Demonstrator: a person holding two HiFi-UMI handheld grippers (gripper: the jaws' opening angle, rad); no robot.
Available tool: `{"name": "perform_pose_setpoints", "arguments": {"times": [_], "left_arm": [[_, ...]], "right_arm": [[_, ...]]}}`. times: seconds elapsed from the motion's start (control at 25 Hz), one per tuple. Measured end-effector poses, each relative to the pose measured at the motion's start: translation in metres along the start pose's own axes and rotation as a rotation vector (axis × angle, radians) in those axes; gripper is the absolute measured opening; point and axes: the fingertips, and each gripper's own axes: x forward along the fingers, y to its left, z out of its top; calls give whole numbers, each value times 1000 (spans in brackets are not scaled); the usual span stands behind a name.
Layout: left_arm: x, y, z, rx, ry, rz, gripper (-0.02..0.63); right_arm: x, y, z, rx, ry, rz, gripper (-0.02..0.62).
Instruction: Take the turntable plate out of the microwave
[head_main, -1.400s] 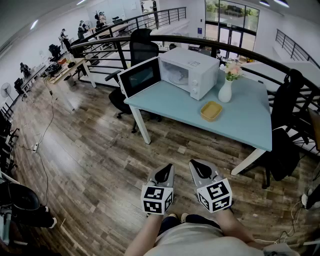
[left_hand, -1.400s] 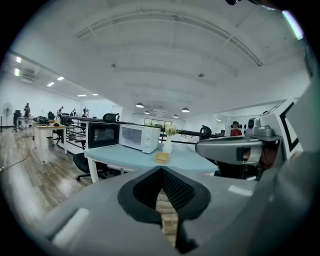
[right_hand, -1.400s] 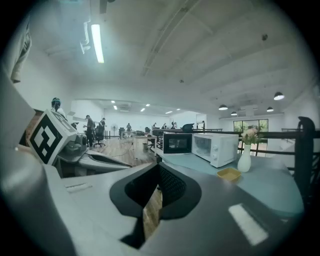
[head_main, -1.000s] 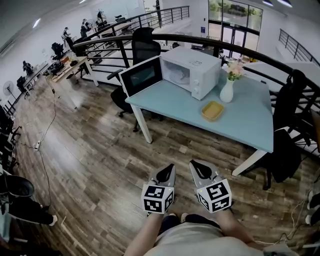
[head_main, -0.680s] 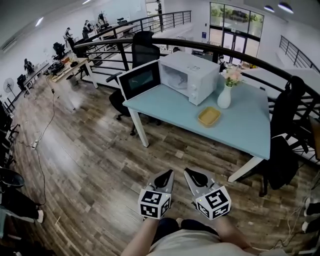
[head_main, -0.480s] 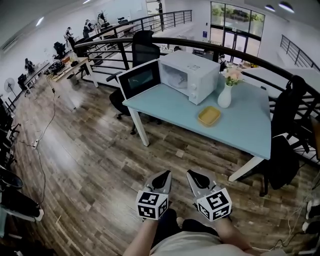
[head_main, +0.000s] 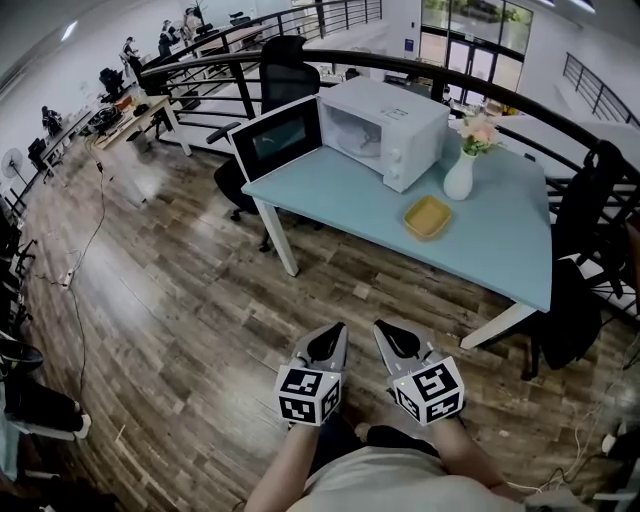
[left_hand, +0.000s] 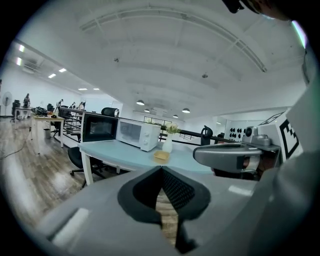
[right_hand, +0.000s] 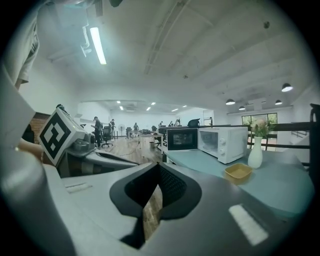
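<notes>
- Left gripper: jaws pressed together at the tips, nothing between them. Held low in front of the body, over the floor, well apart from the table. Marker cube facing up toward the head view.
- Right gripper: jaws likewise closed tip to tip, empty. Just beside the left gripper, not touching it, pointing toward the table.
- Table: pale blue top, white legs, ahead of both grippers.
- Microwave: white, on the table's far left corner. Knobs on the front panel at the right of the cavity.
- Door: dark glass, swung wide open to the left, past the table edge.
- Plate: inside the open cavity, on its floor; seen only as a pale patch, outline too small to tell.
- Vase: white, upright, holding pale flowers, just right of the microwave.
- Tray: yellow, shallow, empty, on the table in front of the vase, near but apart from it.
- Chair: black, behind the open door.
- Second chair: black, at the table's right end.
- Railing: dark, curved, behind the table.
- Floor: wood planks, with a cable trailing at far left.
- Background: desks and people far off at upper left, too small for detail.
</notes>
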Motion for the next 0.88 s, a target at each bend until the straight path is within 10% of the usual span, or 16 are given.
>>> {"name": "perform_pose_setpoints", "arguments": {"times": [0.88], "left_arm": [[75, 205, 88, 27, -43, -21, 2]], "right_arm": [[171, -78, 59, 54, -16, -263, 12]]}}
